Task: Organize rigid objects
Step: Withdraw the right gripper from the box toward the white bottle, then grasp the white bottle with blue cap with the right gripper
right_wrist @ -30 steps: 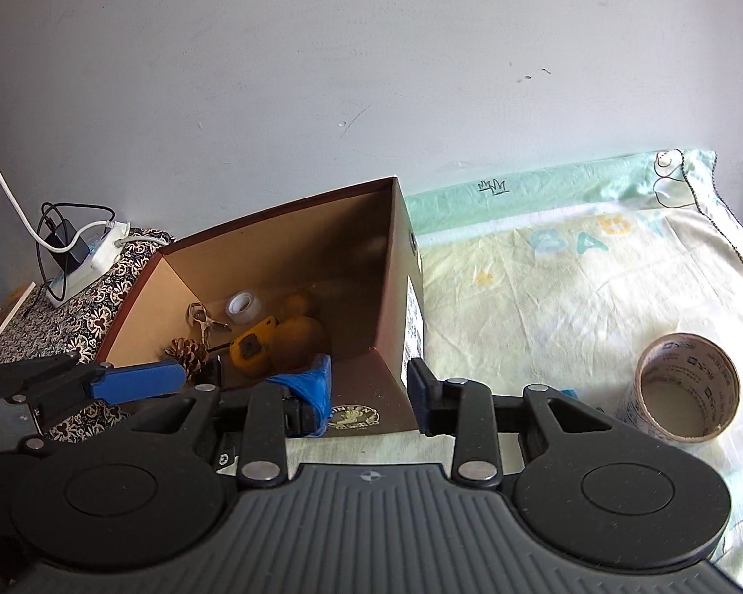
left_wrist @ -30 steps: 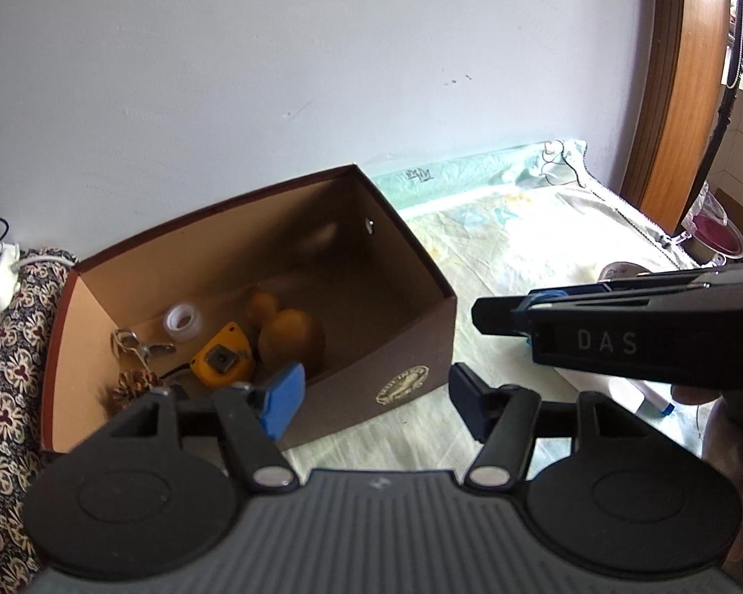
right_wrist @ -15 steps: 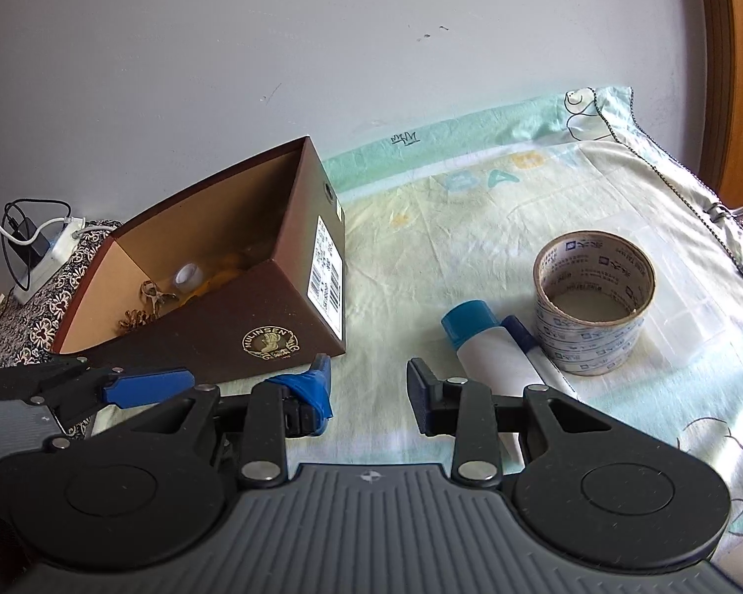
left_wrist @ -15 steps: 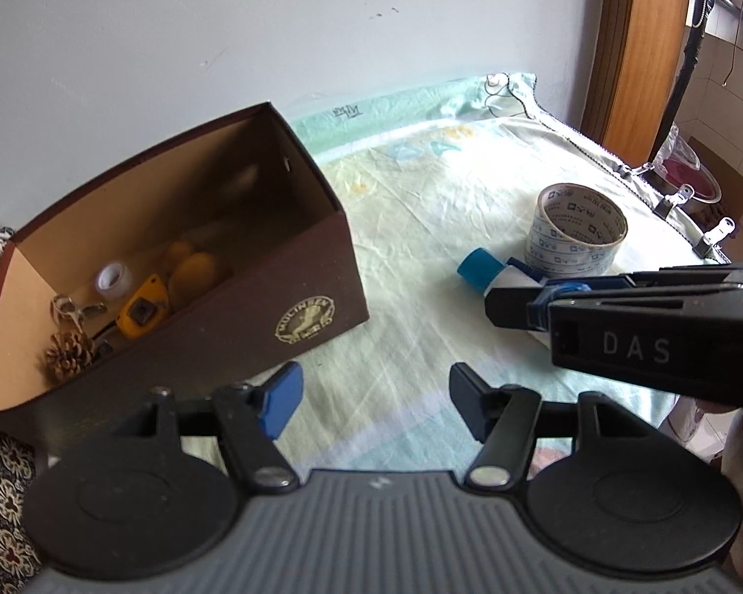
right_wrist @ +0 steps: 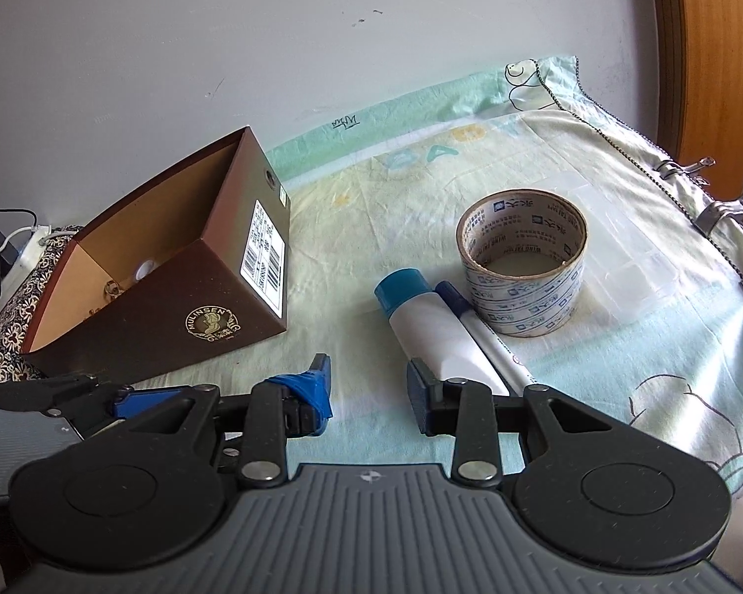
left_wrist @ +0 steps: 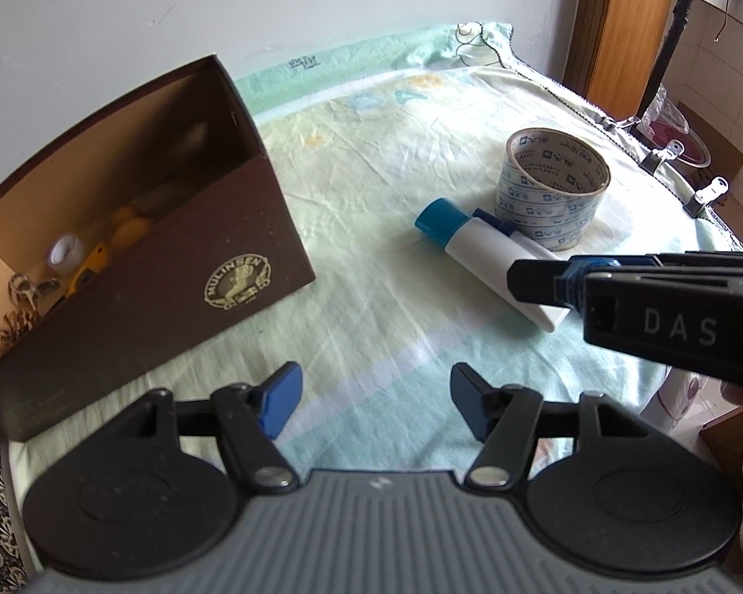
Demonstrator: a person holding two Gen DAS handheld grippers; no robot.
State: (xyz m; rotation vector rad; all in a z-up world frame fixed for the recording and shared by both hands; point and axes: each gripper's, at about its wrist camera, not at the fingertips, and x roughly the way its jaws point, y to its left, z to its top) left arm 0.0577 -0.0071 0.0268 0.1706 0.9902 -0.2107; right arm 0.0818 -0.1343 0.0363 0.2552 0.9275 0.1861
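A brown open box point(left_wrist: 183, 267) point(right_wrist: 173, 317) stands at the left and holds several small things, among them a yellow item point(left_wrist: 91, 265) and a pine cone point(left_wrist: 17, 324). A white tube with a blue cap point(left_wrist: 480, 252) point(right_wrist: 433, 324), a blue-capped marker point(right_wrist: 485, 334) and a roll of printed tape point(left_wrist: 552, 188) point(right_wrist: 522, 260) lie on the cloth to the right. My left gripper point(left_wrist: 371, 403) is open and empty above the cloth. My right gripper point(right_wrist: 369, 388) is open and empty, its right finger just before the tube's base.
The surface is a pale green and yellow cloth point(right_wrist: 411, 183) against a grey wall. Metal clips point(right_wrist: 723, 208) hold its right edge. A power strip with cables point(right_wrist: 10, 257) lies on a patterned cloth at the far left. A wooden door frame point(left_wrist: 614, 24) stands at the right.
Both grippers have swung right, away from the box and toward the tube, marker and tape, which now lie closer in view. Both stayed open and empty.
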